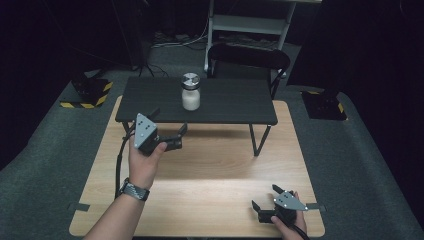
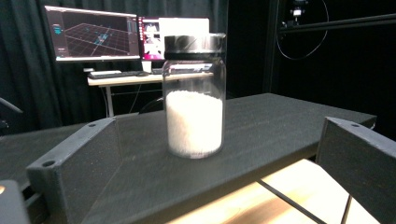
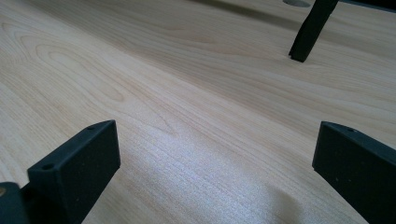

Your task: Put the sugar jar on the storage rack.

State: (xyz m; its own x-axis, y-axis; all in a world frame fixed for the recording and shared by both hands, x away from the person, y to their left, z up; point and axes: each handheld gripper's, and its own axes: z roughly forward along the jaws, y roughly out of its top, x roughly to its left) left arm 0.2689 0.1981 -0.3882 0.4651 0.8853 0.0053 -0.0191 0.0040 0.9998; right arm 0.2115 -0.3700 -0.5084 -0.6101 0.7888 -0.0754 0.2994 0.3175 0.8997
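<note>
Holding the left claw (image 1: 172,136) left of centre in the high view, we record its jaws spread wide with nothing between them, aimed at the jar (image 1: 190,92). In the left gripper view the jar (image 2: 194,95) stands upright at frame centre, well beyond the jaw tips, on the small black worktop (image 2: 280,121); it holds white granules under a dark lid. The right claw (image 1: 263,201) sits at lower right, jaws likewise spread, low over the wooden worktop (image 3: 187,93), well apart from the jar.
</note>
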